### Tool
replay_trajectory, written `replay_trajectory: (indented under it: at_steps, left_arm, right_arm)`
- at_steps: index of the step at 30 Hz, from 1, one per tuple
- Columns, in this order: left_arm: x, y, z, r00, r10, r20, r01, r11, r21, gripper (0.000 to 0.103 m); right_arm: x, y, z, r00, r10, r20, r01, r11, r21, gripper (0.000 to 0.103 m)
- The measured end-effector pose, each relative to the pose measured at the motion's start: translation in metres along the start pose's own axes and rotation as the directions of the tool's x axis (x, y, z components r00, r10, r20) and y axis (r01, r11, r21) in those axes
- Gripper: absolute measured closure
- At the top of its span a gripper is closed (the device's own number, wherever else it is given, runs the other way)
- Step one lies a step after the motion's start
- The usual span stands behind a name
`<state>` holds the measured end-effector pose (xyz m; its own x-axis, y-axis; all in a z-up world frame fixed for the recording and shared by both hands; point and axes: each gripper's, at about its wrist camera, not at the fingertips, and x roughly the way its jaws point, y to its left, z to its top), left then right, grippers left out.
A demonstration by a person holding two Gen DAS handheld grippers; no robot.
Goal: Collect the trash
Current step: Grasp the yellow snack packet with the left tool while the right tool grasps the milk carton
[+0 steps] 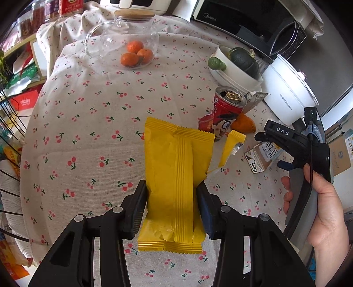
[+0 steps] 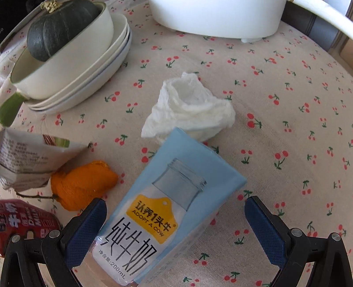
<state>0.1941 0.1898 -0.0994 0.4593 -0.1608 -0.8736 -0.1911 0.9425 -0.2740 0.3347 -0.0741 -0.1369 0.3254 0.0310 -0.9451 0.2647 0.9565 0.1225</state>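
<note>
Left wrist view — yellow wrapper (image 1: 174, 183) between left gripper (image 1: 172, 209) pads.

We see a round table under a cherry-print tablecloth (image 1: 92, 132), a black microwave (image 1: 242, 19) at one o'clock, cluttered shelves (image 1: 19, 57) at ten.

The left gripper (image 1: 172, 207) clamps a yellow snack wrapper (image 1: 174, 183) by its sides, above the cherry-print tablecloth (image 1: 88, 136). Just beyond the wrapper lies a red drink can (image 1: 222, 114), on its side, with an orange peel (image 1: 246, 125) touching it. Right of the wrapper, the right gripper (image 1: 262, 138) hovers by a milk carton (image 1: 262, 156).
</note>
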Motion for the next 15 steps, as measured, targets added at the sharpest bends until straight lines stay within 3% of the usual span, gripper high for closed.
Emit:
replay_trajectory:
  at_steps: [7, 12, 15]
  left_arm:
    - [-0.006, -0.004, -0.004, 1.0, 0.004, 0.013, -0.004, 1.0, 0.018, 0.057]
    - [-0.011, -0.017, -0.009, 1.0, 0.012, 0.025, -0.014, 0.998, 0.064, 0.056]
    - [-0.012, -0.026, -0.013, 0.999, 0.019, 0.029, -0.022, 0.996, 0.092, 0.056]
  right_arm:
    - [-0.012, -0.02, -0.024, 1.0, 0.016, 0.02, -0.015, 1.0, -0.018, 0.004]
    - [-0.027, -0.037, -0.04, 0.999, 0.031, 0.042, -0.027, 0.996, -0.089, 0.03]
    - [-0.034, -0.048, -0.048, 0.997, 0.059, 0.04, -0.054, 0.992, -0.117, 0.041]
